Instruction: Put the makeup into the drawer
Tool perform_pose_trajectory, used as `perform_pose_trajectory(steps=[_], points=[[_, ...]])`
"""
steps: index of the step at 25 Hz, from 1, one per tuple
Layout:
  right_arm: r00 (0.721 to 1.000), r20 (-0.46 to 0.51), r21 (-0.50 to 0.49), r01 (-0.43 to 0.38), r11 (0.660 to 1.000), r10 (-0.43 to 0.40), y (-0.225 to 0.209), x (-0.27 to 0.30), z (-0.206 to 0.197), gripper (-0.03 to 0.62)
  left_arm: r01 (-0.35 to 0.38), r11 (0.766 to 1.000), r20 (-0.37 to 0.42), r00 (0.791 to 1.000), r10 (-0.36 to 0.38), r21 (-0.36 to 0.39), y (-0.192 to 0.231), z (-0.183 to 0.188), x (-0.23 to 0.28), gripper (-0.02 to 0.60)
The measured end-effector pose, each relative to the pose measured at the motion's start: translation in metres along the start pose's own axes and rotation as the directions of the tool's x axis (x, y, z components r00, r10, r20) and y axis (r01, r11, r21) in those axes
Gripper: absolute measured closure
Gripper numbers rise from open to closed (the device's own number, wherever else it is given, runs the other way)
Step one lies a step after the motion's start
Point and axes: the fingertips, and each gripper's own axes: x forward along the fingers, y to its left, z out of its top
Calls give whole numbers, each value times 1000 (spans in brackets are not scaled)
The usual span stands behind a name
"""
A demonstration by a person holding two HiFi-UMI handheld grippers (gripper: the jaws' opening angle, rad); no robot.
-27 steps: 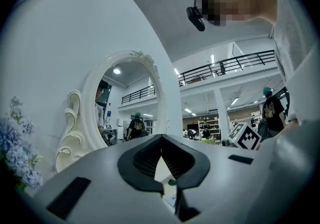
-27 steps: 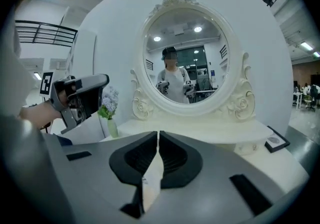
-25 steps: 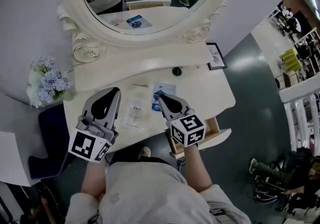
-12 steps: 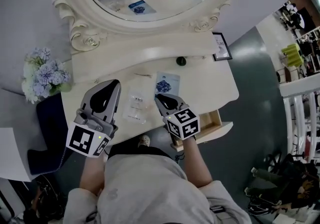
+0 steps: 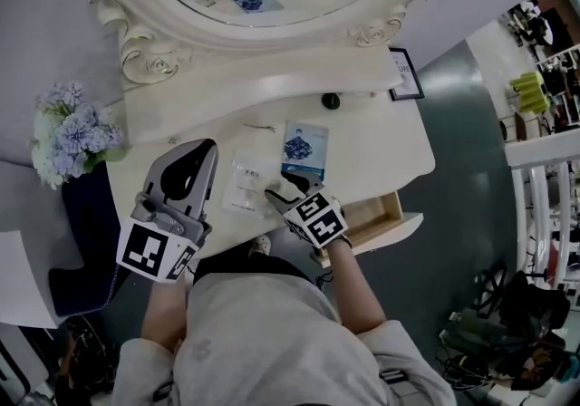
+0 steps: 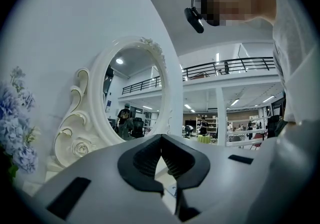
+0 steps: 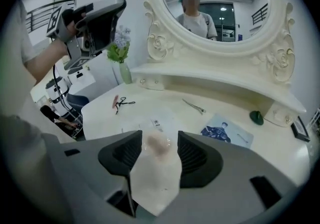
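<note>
your right gripper (image 7: 155,144) tilts down at the dressing table (image 5: 385,155). its jaws are opening, one on each side of the clear makeup packet (image 5: 245,185), and the pads are not pinching it. the packet lies flat on the tabletop with a pinkish piece inside, just left of the blue picture card (image 5: 304,143). the open drawer (image 5: 376,218) juts out below the front edge, to the right. your left gripper (image 5: 205,152) hovers level over the table's left end, jaws pressed together on nothing.
</note>
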Motion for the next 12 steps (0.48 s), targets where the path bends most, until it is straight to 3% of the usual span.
perform_pose_trajectory(steps=[5,9,12], points=[[995,-95,-47,-15,999,11,5,13,-16,362,-3,1000,-14,1000,3,-10,3,-4,0,568],[989,-141,-76,23,997,-33,0,20,-25,364,-7,1000,-21,1000,7,-16,6,-7,0,568],[987,-149,-84,54,995,-67,-4,20,-26,424,-9,1000,-23,1000,8,-18,8,-8,0,568]])
